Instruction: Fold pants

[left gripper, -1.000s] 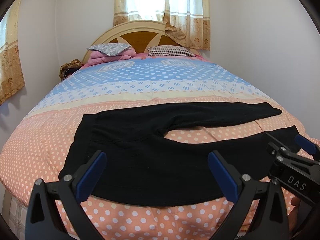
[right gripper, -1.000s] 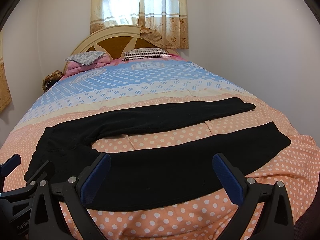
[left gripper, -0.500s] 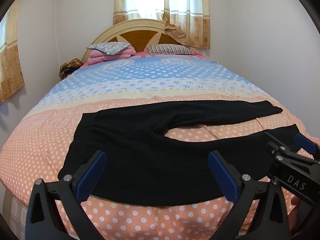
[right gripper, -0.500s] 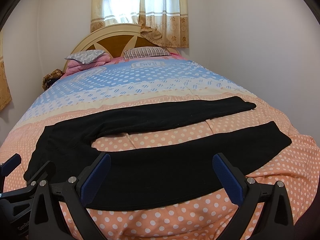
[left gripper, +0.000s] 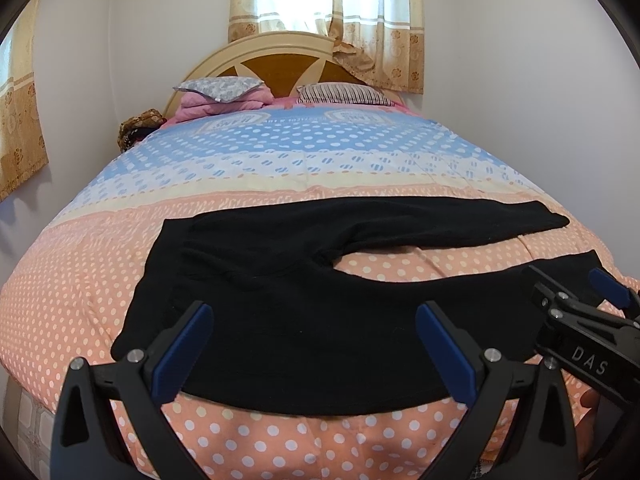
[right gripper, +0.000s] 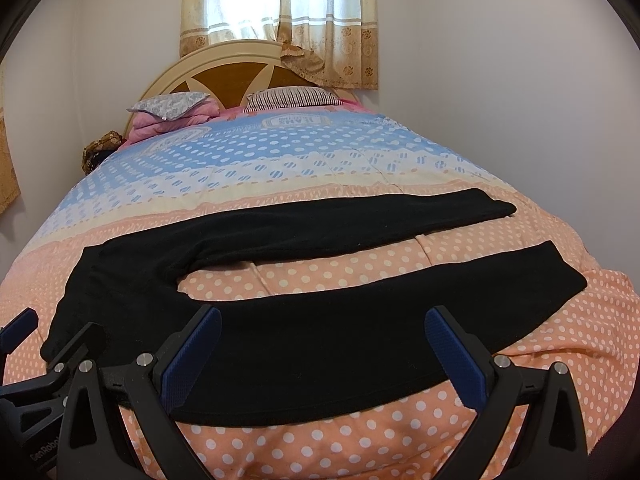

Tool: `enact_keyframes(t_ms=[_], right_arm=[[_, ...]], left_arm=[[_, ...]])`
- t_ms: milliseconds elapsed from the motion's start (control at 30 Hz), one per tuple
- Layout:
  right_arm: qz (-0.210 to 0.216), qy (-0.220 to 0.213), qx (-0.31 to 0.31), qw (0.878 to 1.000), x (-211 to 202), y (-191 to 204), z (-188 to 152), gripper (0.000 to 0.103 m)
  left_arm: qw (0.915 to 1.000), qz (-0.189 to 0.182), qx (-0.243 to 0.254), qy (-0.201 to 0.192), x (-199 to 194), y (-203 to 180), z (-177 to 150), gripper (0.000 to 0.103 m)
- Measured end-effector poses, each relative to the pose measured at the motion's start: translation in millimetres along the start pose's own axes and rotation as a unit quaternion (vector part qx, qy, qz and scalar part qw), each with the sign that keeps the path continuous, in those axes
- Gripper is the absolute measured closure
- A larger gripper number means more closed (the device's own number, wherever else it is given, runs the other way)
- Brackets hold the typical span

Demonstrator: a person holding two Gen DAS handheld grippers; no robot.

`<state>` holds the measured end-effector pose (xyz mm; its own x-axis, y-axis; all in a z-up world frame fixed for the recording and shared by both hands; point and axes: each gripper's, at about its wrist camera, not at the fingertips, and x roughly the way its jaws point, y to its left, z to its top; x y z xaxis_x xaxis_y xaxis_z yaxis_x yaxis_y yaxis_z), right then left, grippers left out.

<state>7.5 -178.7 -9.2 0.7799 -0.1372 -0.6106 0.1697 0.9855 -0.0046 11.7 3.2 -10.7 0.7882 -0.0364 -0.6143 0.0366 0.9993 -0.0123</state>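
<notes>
Black pants (left gripper: 280, 304) lie flat across the near part of the bed, waist to the left, both legs spread apart and running to the right; they also show in the right wrist view (right gripper: 320, 332). My left gripper (left gripper: 314, 344) is open and empty, held above the near edge of the pants at the seat. My right gripper (right gripper: 324, 350) is open and empty above the near leg. The right gripper also shows at the right edge of the left wrist view (left gripper: 580, 320), and the left gripper at the lower left of the right wrist view (right gripper: 44, 344).
The bed has a dotted orange, cream and blue quilt (left gripper: 304, 168). Pillows (left gripper: 220, 90) and a folded pink blanket lie by the headboard (left gripper: 276, 60). Walls stand close on the left and right. A curtained window (left gripper: 328, 8) is behind the bed.
Both views have shifted very slightly. The pants have not moved and both grippers stay open.
</notes>
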Motion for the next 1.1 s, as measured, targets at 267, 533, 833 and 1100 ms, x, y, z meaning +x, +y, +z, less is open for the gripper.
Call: enact_keyframes(t_ms=[267,533,833,1100], right_arm=[[-0.002,0.008,-0.001,1.000,12.5,-0.3,7.5,0.001],[-0.016,0.025,-0.010,1.000,43.5,1.6,23.1,0.001],[0.006,0.049,-0.032,0.998,89.3,2.5,49.0,0.001],[0.059,0.049,-0.043,0.996,116.9,-1.0,64.2,0.004]], left_arm=[[0.9999,0.013,0.009,0.000,10.2,7.1,6.9,0.000],[0.9994,0.028,-0.004,0.018,37.7,24.9,21.9,0.000],[0.9955,0.078,-0.027,0.047,75.3,85.1,49.5,0.000],[0.9871,0.103,-0.096,0.076,119.2,190.1,72.6,0.005]])
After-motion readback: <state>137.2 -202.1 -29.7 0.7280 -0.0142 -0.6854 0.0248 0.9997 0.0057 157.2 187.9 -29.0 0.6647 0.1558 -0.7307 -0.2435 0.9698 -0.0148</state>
